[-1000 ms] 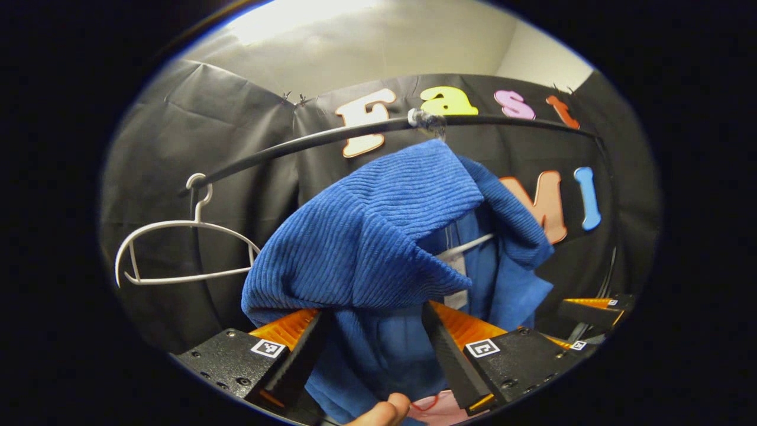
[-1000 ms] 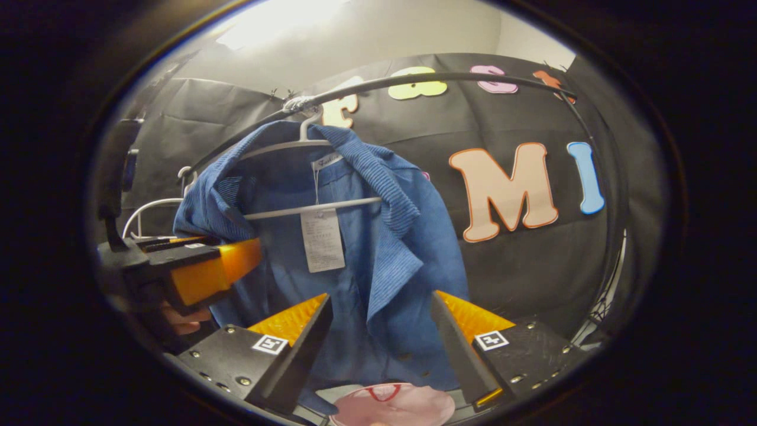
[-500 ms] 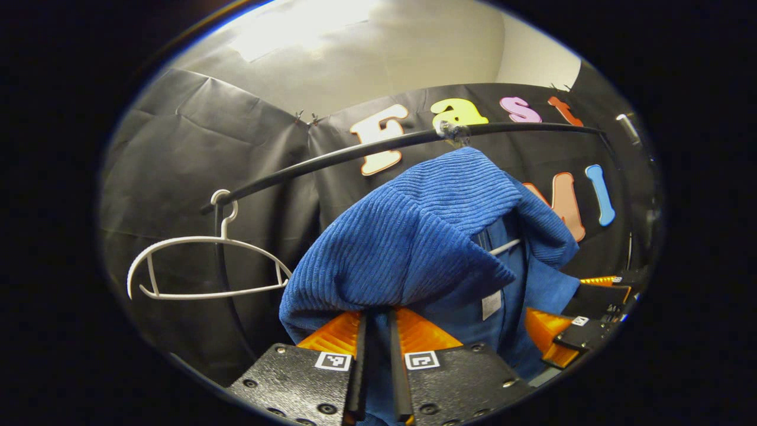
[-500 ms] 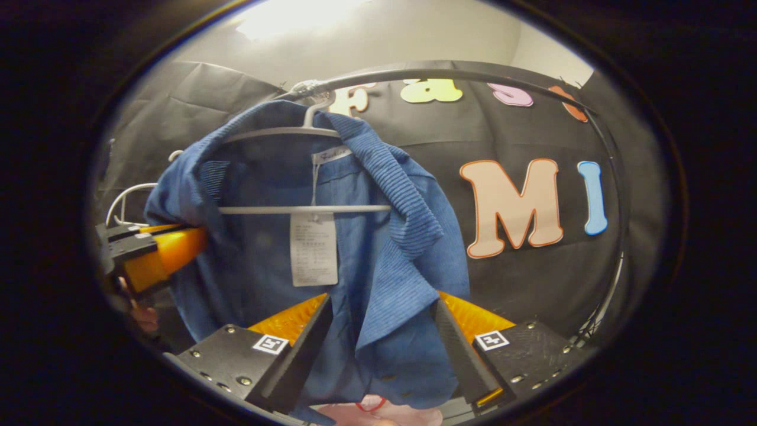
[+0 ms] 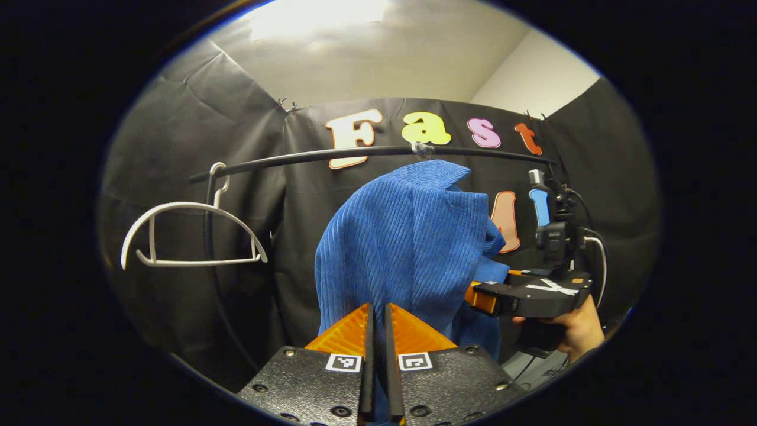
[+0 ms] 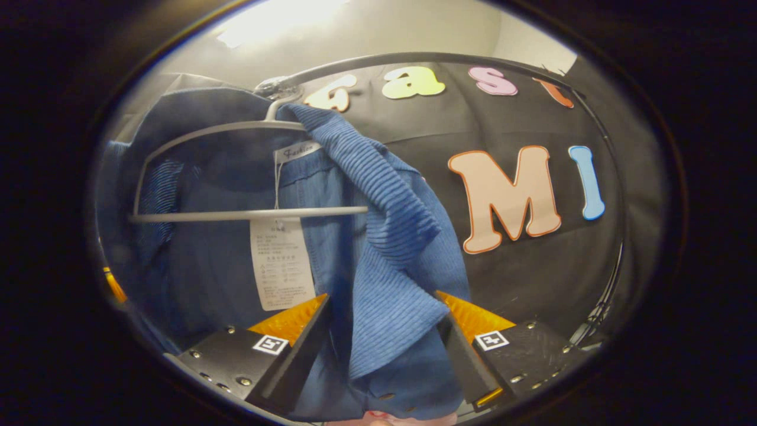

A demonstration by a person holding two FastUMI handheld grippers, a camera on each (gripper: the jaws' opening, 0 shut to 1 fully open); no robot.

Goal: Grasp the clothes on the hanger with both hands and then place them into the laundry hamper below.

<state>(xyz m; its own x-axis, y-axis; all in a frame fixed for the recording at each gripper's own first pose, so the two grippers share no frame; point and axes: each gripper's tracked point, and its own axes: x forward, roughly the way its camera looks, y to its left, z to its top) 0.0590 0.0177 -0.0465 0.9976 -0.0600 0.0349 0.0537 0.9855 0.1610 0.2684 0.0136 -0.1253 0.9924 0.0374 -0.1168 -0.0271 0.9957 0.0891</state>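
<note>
Blue corduroy jacket [image 5: 408,242]: hangs lengthwise downward on a white hanger [image 6: 236,171] from the black rail [image 5: 331,157], front open toward the right gripper view. Left gripper [image 5: 377,355]: fingers nearly closed, pinching the jacket's edge. Right gripper [image 6: 381,349]: fingers spread, lapel between them, ungripped. Spare empty hanger [image 5: 189,236]: on the rail's left end.

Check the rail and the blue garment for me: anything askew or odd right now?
The blue garment sits unevenly on its white hanger: one front panel is folded over and bunched at the hanger's end, and the lining and tag show. That fits the left gripper pinching the fabric. A bare white hanger hangs at the rail's end. Nothing looks damaged.
</note>
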